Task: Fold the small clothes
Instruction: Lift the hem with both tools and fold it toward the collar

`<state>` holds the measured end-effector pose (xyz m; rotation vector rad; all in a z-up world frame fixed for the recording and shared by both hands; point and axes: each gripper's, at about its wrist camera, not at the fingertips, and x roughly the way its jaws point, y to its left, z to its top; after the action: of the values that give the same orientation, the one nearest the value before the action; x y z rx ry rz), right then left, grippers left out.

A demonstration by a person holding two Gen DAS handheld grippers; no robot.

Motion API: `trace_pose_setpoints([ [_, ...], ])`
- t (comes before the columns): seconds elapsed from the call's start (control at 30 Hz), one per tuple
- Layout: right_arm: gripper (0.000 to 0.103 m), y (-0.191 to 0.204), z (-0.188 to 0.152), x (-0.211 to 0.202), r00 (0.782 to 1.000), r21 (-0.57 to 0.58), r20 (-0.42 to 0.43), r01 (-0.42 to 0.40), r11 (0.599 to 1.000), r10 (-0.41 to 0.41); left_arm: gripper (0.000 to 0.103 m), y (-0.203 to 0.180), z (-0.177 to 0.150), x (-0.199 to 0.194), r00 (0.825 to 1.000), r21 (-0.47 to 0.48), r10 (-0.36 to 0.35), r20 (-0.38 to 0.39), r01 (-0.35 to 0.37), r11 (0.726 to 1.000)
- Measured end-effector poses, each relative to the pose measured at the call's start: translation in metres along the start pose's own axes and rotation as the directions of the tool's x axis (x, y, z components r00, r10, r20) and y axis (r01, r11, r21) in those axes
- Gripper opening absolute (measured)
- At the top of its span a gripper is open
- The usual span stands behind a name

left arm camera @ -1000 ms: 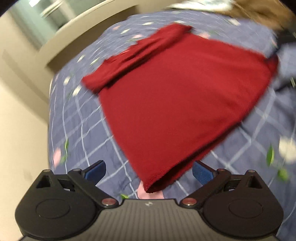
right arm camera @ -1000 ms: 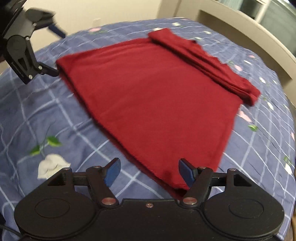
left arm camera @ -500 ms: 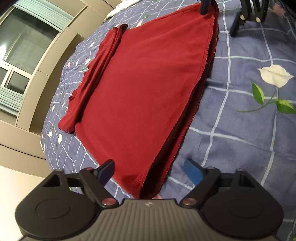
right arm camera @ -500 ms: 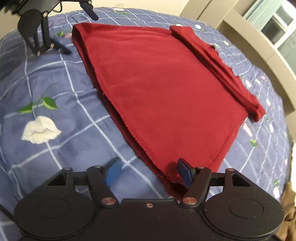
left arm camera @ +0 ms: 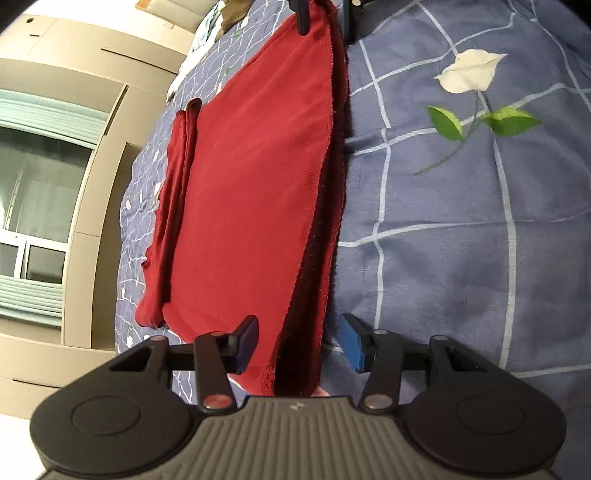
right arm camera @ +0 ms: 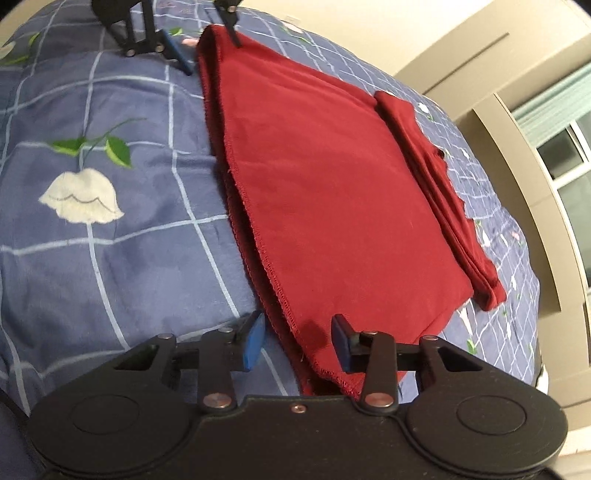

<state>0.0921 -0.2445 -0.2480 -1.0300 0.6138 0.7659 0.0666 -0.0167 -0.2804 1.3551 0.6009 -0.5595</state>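
Observation:
A dark red garment (left arm camera: 251, 192) lies flat on the bed, folded, with a narrow folded strip (left arm camera: 173, 206) along its far side. It also shows in the right wrist view (right arm camera: 332, 199). My left gripper (left arm camera: 299, 343) is open, its jaws straddling one hem corner of the garment. My right gripper (right arm camera: 297, 341) is open, its jaws straddling the other hem corner. Each gripper shows in the other's view at the far end: the right one (left arm camera: 325, 14) and the left one (right arm camera: 199, 48).
The bed carries a blue checked cover (left arm camera: 461, 240) with white flowers and green leaves (right arm camera: 81, 195). A beige wooden bed frame (right arm camera: 524, 173) and a window (left arm camera: 33, 206) lie beyond the garment's far side. Other clothes (left arm camera: 218, 26) lie at the bed's far end.
Both grippers have come down low to the bed at the garment's hem corners, and their jaws have narrowed around the edge. The garment has settled flat.

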Motion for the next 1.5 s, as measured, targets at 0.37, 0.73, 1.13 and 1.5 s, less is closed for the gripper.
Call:
trace_pose_setpoints([
  [0.37, 0.009, -0.019, 0.004, 0.001, 0.999, 0.045, 0.05, -0.001, 0.999, -0.001, 0.003, 0.037, -0.01, 0.012, 0.995, -0.174, -0.1, -0.016, 0.096, 0.98],
  [0.73, 0.023, -0.018, -0.002, 0.005, 0.996, 0.056, 0.059, -0.075, 0.996, 0.071, 0.002, 0.057, -0.009, 0.009, 0.988, -0.315, -0.152, -0.022, 0.137, 0.939],
  [1.13, 0.009, -0.028, -0.023, -0.001, 0.98, 0.049, 0.143, -0.143, 0.988, 0.135, 0.002, 0.081, -0.001, 0.007, 0.98, -0.485, -0.187, -0.074, 0.128, 0.865],
  [1.5, 0.007, -0.108, -0.019, -0.018, 0.94, 0.23, 0.239, -0.299, 0.926, 0.244, 0.002, 0.116, 0.009, -0.004, 0.982, -0.601, -0.153, -0.109, 0.057, 0.797],
])
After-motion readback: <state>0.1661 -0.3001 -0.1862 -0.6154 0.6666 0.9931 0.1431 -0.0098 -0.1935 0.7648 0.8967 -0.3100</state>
